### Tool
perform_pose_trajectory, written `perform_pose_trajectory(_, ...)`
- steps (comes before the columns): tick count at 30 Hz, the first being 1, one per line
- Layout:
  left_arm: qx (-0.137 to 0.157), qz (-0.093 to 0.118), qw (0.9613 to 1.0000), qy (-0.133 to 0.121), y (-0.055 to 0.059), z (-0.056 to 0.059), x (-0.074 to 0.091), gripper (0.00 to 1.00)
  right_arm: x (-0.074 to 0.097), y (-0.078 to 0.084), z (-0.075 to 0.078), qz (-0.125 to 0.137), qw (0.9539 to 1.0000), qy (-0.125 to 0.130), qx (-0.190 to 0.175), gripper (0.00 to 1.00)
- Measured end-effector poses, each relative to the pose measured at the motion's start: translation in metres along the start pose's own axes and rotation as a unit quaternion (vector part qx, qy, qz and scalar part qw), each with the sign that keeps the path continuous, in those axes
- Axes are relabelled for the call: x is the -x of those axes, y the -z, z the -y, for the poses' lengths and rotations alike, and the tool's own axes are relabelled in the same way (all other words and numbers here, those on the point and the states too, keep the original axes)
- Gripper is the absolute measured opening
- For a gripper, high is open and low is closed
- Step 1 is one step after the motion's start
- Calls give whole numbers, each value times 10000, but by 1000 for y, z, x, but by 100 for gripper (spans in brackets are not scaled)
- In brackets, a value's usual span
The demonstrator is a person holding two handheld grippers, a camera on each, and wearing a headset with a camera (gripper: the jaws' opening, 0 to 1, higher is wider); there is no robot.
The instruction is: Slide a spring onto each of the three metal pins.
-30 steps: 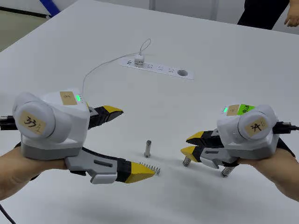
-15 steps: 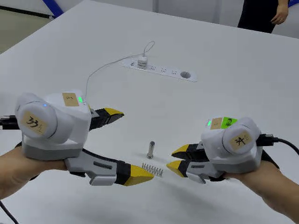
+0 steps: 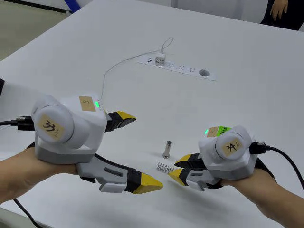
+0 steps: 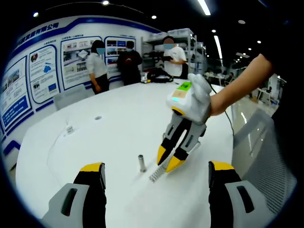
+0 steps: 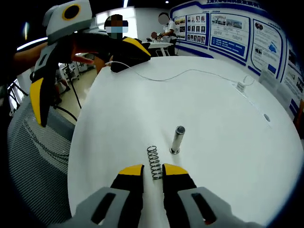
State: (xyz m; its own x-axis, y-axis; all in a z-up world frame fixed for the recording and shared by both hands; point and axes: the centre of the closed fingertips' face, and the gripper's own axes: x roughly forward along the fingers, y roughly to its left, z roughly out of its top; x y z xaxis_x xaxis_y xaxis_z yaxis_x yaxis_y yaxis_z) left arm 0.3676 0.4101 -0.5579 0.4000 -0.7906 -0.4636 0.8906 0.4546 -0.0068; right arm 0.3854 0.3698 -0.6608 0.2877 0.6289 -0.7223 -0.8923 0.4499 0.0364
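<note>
Two hand-held grippers meet over a loose spring (image 3: 164, 167) on a white worktop (image 3: 237, 109). The right hand-held gripper (image 3: 177, 167), reaching in from 3 o'clock in the head view, has its yellow-tipped jaws drawn narrow but not closed. In the right gripper view the near end of the spring lies in the slim gap between the two tips. The gap looks a little wider than the coil, and whether either tip touches the wire cannot be told. The spring lies flat on the worktop, its far end pointing away from the right hand-held gripper toward the left one. One metal pin (image 3: 167, 148) stands upright and bare just beside the spring, at about 12 o'clock from it in the head view and clear of both hand-held grippers. The left hand-held gripper (image 3: 142, 151), at 9 o'clock, is spread wide and holds nothing. One jaw hangs above the worktop, while the other is low with its tip near the spring's far end; whether it rests on the surface cannot be told. In the left gripper view the spring, the pin and the right hand-held gripper's tips all show between its open jaws. Farther back, at 12 o'clock, a white power strip (image 3: 180, 68) lies on the worktop with a small charger (image 3: 160, 59) plugged in and a thin white cable (image 3: 118, 64) curving toward the left hand-held gripper. Several people (image 4: 128, 59) stand beyond the worktop's far edge in the left gripper view.
</note>
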Motion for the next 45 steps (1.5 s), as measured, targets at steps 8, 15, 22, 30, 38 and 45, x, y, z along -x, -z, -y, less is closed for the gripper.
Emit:
perform_pose_trajectory(8, 66, -34, 10000, -50, 3, -3, 1, 91, -9, 9, -3, -195, 9997, -66, 161, 16)
perform_pose_trajectory(15, 86, -65, 9999, -55, 4, -1, 1, 91, -11, 15, -3, -310, 9992, -88, 255, 15)
perform_pose_trajectory(22, 75, -70, 9999, -62, 4, -1, 1, 91, -10, 15, -4, -301, 9988, -148, 364, 11)
perform_pose_trajectory(30, 54, -78, 9999, -52, 1, 0, 3, 90, 1, 10, -8, -259, 9979, -108, 588, 11)
perform_pose_trajectory(38, -36, -93, 10000, -1, -6, 5, 0, 89, 23, 4, -12, -134, 9971, -167, 732, 11)
perform_pose_trajectory(45, -80, 78, 9999, -81, -20, 6, 0, 82, 57, -12, -12, 169, 9942, -176, 1049, 11)
